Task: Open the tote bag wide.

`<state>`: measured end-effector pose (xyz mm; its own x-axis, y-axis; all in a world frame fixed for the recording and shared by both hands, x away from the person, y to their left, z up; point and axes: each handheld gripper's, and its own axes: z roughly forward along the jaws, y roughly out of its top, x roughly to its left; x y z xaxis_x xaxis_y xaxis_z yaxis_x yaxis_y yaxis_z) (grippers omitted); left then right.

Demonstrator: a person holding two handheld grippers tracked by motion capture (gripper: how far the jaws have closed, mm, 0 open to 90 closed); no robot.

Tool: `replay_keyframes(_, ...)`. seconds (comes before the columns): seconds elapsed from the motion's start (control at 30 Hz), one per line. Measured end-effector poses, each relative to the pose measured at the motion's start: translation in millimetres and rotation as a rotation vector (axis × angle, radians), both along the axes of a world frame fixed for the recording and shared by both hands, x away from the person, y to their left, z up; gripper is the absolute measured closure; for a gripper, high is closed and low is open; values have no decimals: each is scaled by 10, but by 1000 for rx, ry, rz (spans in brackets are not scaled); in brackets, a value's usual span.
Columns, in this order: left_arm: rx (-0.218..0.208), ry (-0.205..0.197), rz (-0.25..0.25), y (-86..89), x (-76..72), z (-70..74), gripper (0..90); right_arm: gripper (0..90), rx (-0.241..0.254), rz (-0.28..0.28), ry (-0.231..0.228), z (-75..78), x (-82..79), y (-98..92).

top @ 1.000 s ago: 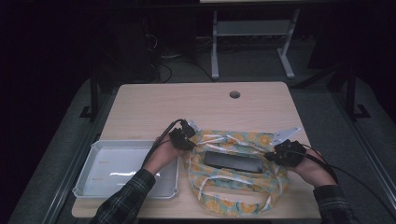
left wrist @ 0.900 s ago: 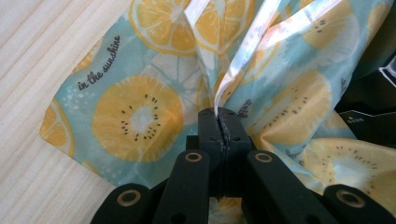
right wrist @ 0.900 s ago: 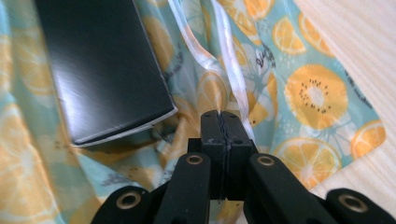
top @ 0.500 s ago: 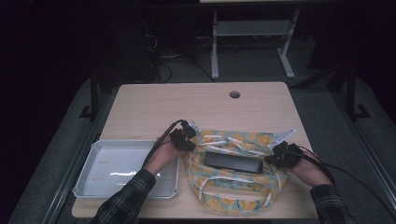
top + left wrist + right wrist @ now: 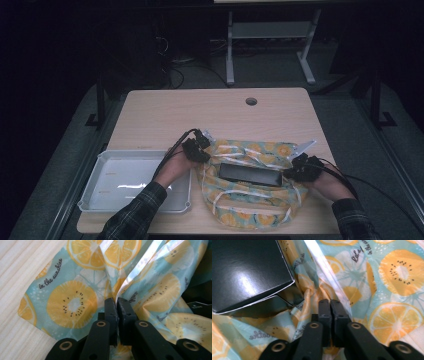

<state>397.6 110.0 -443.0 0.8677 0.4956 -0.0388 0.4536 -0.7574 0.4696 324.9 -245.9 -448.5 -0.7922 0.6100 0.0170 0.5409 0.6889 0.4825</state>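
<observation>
A bag [image 5: 250, 205] printed with orange and kiwi slices lies open on the near part of the table, with a flat black box [image 5: 249, 174] resting inside it. My left gripper [image 5: 206, 151] is at the bag's left rim. In the left gripper view my left gripper [image 5: 117, 300] pinches an upright fold of the bag [image 5: 72, 300] between nearly closed jaws that have just been opening slightly. My right gripper [image 5: 291, 172] is at the right rim. There my right gripper [image 5: 329, 302] likewise nips gathered fabric [image 5: 397, 272] beside the box [image 5: 244, 270], its jaws easing open too.
A white tray [image 5: 102, 197] sits at the table's near left corner, next to my left forearm. The wooden table [image 5: 200, 115] has a round cable hole [image 5: 251, 101] near its far edge. Cables trail from both grippers. A metal stand [image 5: 270, 35] is on the dark floor beyond.
</observation>
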Motion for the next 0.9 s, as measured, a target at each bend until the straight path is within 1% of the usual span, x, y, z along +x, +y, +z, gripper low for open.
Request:
replay_keyframes(0.13, -46, -1, 14, 52, 2, 81, 776, 786, 27, -35, -19, 88, -8, -51)
replay_keyframes(0.23, -82, -4, 7, 98, 2, 165, 703, 747, 55, -51, -39, 186, -36, -89)
replay_keyframes(0.33, -116, -12, -6, 123, -10, 254, 646, 715, 83, -54, -64, 289, -69, -109)
replay_keyframes(0.47, -172, -23, 0, 136, -45, 381, 582, 680, 124, -46, -98, 428, -116, -109)
replay_keyframes(0.5, -180, -30, -4, 142, -51, 417, 570, 676, 132, -44, -107, 463, -127, -108)
replay_keyframes(0.53, -191, -41, -2, 147, -57, 452, 568, 672, 139, -41, -118, 494, -137, -107)
replay_keyframes(0.6, -221, -46, 5, 165, -78, 521, 569, 654, 149, -39, -135, 558, -160, -103)
replay_keyframes(0.63, -223, -52, -6, 183, -83, 560, 577, 654, 151, -38, -140, 576, -166, -103)
replay_keyframes(0.67, -240, -52, -1, 191, -101, 593, 620, 653, 152, -37, -151, 597, -176, -105)
replay_keyframes(0.7, -252, -55, -7, 205, -115, 624, 659, 646, 155, -38, -158, 618, -189, -110)
replay_keyframes(0.73, -263, -49, -16, 216, -129, 652, 704, 653, 158, -36, -167, 638, -198, -118)
replay_keyframes(0.77, -262, -48, -26, 226, -145, 679, 764, 701, 162, -36, -171, 653, -211, -127)
replay_keyframes(0.8, -269, -50, -28, 225, -171, 697, 801, 748, 161, -34, -172, 667, -226, -136)
replay_keyframes(0.83, -271, -48, -41, 230, -196, 716, 841, 806, 154, -30, -180, 679, -240, -148)
replay_keyframes(0.9, -277, -33, -68, 232, -279, 746, 893, 871, 149, -17, -180, 682, -264, -167)
